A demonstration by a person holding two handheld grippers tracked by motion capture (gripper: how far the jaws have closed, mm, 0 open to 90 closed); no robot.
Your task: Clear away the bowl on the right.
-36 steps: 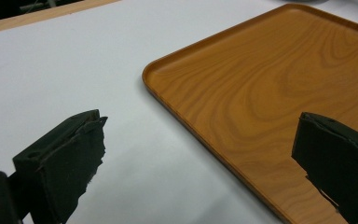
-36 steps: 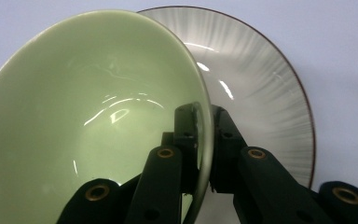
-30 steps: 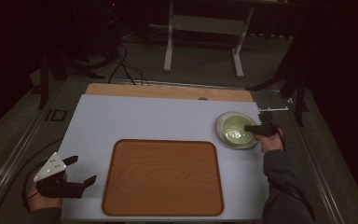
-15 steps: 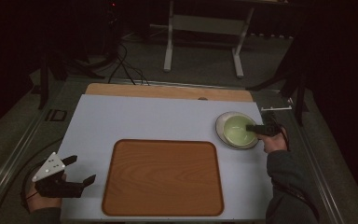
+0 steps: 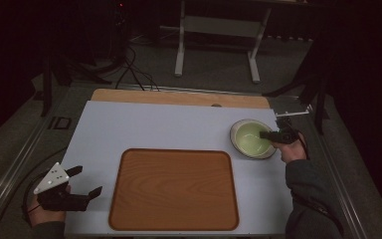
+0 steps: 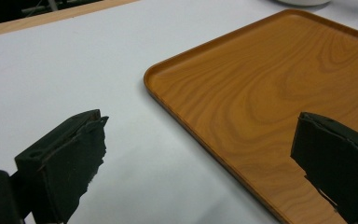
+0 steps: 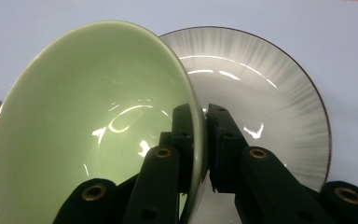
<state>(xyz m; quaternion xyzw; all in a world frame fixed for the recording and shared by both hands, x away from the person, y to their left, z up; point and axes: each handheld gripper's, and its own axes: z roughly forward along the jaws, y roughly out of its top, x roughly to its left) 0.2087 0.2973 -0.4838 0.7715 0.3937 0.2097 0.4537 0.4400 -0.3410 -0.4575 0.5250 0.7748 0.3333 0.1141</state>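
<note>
Green bowl (image 7: 88, 126) sits pinched by its rim in my right gripper (image 7: 200, 116): one jaw is inside the bowl, the other outside, with the thin wall clamped between them. In the right gripper view the bowl is tilted, its pale glazed inside facing the camera, and behind it lies a white plate (image 7: 270, 98) with a fine dark rim and radiating grey streaks. In the high view the bowl (image 5: 251, 137) is on that plate (image 5: 236, 130) near the right edge of the white table (image 5: 154, 124), with my right gripper (image 5: 266, 134) at its right side and my right hand (image 5: 289, 144) behind it. A wooden tray (image 5: 174, 189) lies in the middle of the near half of the table, well apart from the bowl. My left gripper (image 5: 87, 181) is at the near left corner, jaws spread wide with nothing between them; in the left gripper view the jaws frame the tray's (image 6: 270, 93) near corner.
</note>
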